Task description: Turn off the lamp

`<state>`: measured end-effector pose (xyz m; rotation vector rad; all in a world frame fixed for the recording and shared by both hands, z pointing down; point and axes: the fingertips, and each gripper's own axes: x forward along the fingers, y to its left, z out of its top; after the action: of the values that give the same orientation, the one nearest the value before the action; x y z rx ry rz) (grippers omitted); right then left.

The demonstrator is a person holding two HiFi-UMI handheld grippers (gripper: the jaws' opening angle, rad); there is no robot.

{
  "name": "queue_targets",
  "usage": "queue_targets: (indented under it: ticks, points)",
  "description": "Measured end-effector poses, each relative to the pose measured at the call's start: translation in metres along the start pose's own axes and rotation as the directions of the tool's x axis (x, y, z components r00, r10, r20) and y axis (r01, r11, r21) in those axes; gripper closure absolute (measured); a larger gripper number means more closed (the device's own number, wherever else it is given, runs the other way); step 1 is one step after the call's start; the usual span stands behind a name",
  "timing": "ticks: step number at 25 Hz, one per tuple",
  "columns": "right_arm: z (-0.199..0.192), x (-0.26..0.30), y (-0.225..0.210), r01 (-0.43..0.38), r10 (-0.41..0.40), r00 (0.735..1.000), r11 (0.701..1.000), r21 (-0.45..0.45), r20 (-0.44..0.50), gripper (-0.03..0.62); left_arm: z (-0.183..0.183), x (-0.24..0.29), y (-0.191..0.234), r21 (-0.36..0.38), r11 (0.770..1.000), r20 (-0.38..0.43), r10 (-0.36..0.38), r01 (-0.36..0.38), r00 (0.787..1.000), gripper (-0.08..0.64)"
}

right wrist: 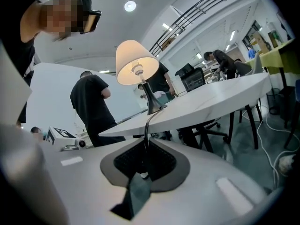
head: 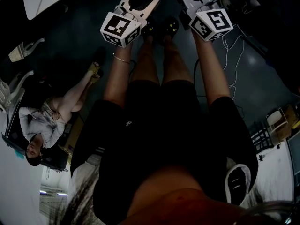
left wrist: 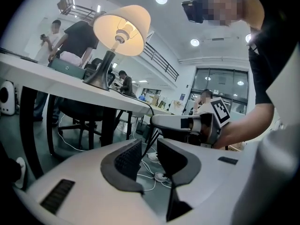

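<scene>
Left gripper (left wrist: 149,149) stands open-jawed, the gap free but for the dark cord (left wrist: 153,136) threading through. The right gripper (left wrist: 164,122) lies across just beyond, barring the way ahead. Table (left wrist: 56,78) edge overhangs above; its leg (left wrist: 26,125) and a chair (left wrist: 79,111) crowd the left, with cables (left wrist: 70,143) on the floor beneath.

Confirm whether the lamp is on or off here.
On: the lamp glows warm and bright in both gripper views. The right gripper is closed on its cord.

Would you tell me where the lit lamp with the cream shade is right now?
The lit cream-shaded lamp stands on the white table, upper left in the left gripper view, its dark cord running down into the right tool.
</scene>
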<state>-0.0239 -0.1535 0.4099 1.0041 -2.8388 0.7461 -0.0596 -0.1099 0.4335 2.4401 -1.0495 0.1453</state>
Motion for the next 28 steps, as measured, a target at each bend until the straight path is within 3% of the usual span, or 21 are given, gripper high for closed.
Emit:
queue_targets:
  ticks: [6, 9, 13, 18, 28]
  points:
    - [0.0, -0.001, 0.003, -0.071, 0.069, 0.997, 0.991, 0.109, 0.022, 0.576, -0.002, 0.01, 0.0, 0.046, 0.998, -0.016, -0.035, 0.035, 0.999, 0.472]
    - [0.006, -0.005, 0.001, -0.099, 0.085, 0.994, 0.966, 0.239, 0.07, 0.576, -0.005, 0.016, 0.0, 0.077, 0.996, -0.046, -0.035, 0.039, 0.998, 0.472]
    - [0.022, -0.012, 0.001, -0.146, 0.101, 0.984, 0.927, 0.345, 0.145, 0.577, -0.011, 0.025, -0.001, 0.103, 0.994, -0.068, -0.04, 0.047, 0.997, 0.472]
    - [0.036, -0.009, 0.016, -0.21, 0.141, 0.969, 0.901, 0.379, 0.201, 0.577, -0.009, 0.026, 0.0, 0.091, 0.995, -0.039, -0.041, 0.044, 0.998, 0.472]
    - [0.046, -0.011, 0.015, -0.249, 0.155, 0.957, 0.873, 0.419, 0.247, 0.577, 0.002, 0.037, -0.005, 0.11, 0.992, -0.01, -0.062, 0.062, 0.998, 0.476]
